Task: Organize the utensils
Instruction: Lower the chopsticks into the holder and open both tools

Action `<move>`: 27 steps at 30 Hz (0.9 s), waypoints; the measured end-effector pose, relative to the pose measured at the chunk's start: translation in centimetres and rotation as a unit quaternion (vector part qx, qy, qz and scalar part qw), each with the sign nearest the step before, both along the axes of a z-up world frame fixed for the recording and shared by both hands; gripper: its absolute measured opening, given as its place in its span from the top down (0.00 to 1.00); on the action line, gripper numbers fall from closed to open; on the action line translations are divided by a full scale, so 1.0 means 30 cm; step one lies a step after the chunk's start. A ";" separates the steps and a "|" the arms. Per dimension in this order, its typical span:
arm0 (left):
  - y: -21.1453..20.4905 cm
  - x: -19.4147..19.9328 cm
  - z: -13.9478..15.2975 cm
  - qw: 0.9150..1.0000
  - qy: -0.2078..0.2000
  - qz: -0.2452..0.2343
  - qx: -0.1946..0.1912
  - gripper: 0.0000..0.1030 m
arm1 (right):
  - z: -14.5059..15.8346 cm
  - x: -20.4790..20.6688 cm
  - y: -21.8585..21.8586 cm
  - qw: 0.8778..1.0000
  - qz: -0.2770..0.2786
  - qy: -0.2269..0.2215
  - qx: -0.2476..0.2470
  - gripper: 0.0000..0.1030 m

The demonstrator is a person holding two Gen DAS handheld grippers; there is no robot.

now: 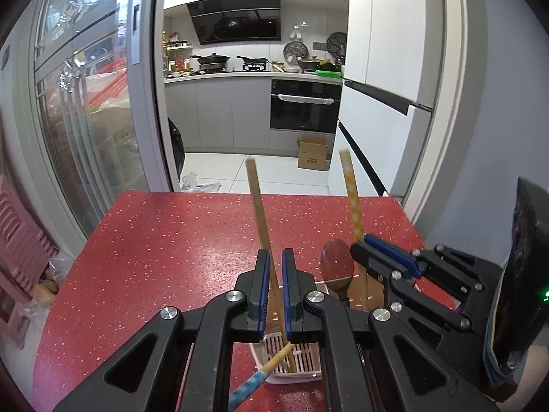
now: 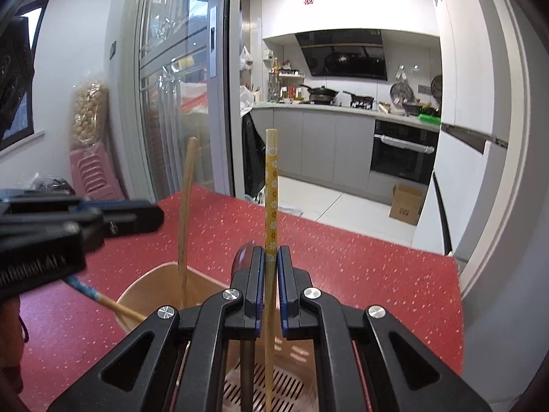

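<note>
My left gripper (image 1: 274, 257) is shut on a plain wooden chopstick (image 1: 258, 206) that stands almost upright. Its lower end reaches into the utensil holder (image 1: 302, 353) right below the jaws. My right gripper (image 2: 271, 257) is shut on a yellow flower-patterned chopstick (image 2: 271, 189), held upright over the same holder (image 2: 154, 273). In the left wrist view the right gripper (image 1: 363, 245) sits just to the right, beside a dark wooden spoon (image 1: 338, 264) that stands in the holder. A blue-patterned chopstick (image 1: 252, 382) leans out over the holder's near rim. The left gripper (image 2: 137, 213) shows at the left of the right wrist view.
The holder stands on a red speckled table (image 1: 171, 240) whose far edge borders a kitchen doorway. A glass sliding door (image 1: 85, 120) and stacked pink stools (image 1: 17, 257) are on the left, a white fridge (image 1: 377, 120) on the right, and a cardboard box (image 1: 312, 154) lies on the floor.
</note>
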State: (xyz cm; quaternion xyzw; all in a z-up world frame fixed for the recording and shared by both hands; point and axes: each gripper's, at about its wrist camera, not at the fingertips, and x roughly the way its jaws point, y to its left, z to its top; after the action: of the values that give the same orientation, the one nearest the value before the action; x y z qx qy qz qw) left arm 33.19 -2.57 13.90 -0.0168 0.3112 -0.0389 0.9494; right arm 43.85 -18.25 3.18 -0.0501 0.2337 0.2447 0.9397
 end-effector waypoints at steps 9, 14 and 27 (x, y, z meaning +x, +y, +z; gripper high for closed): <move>0.039 -0.098 0.113 0.999 -0.041 0.007 -0.017 0.66 | 0.018 0.007 -0.003 0.999 0.006 0.043 0.010 0.50; 0.071 -0.132 0.137 0.999 -0.045 0.023 -0.015 0.66 | 0.065 -0.027 -0.032 0.999 -0.003 0.045 0.030 0.49; 0.211 -0.324 0.201 0.995 -0.072 0.057 -0.038 0.66 | 0.122 -0.214 -0.118 0.994 -0.033 0.078 0.062 0.39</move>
State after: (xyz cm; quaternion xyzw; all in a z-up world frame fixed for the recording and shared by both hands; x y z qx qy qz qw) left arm 23.48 3.75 19.93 -0.0679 0.2386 0.0022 0.9687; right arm 37.43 -21.79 6.84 0.0357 0.2924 0.2307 0.9274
